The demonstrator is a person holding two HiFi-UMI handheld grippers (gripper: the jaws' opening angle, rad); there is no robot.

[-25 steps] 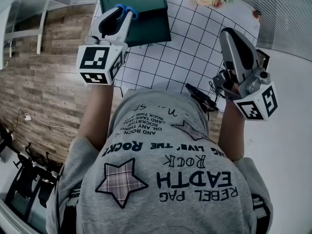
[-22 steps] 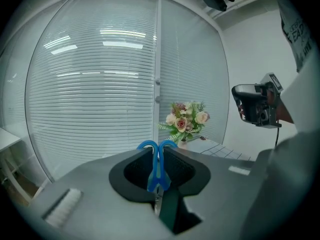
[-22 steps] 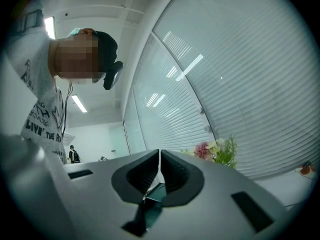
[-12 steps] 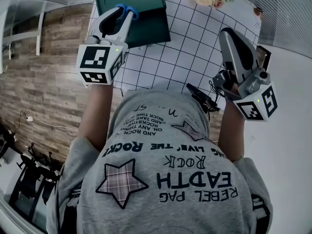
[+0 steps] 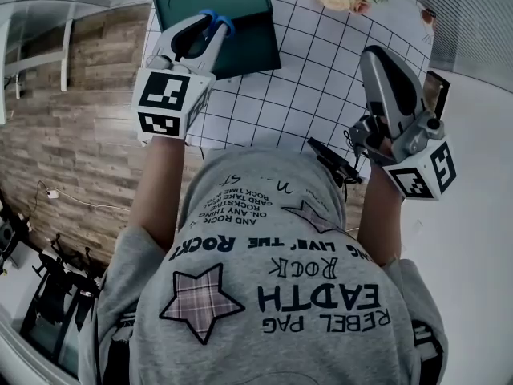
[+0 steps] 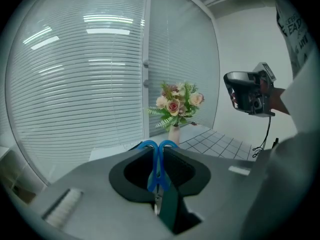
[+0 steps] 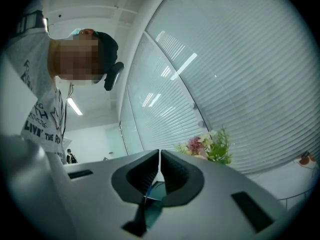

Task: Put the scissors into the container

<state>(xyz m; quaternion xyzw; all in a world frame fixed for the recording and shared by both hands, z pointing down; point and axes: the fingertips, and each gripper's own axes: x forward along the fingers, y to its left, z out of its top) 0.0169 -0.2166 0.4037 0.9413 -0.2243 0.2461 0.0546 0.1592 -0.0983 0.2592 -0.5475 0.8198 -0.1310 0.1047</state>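
Two tools above the gridded tabletop (image 5: 321,87), scissors at the container.
The left tool (image 5: 207,30) is clamped on the blue-handled scissors (image 5: 218,20), over the dark green container (image 5: 244,50); the right tool (image 5: 375,61), jaws together on nothing, hangs well right of that container.
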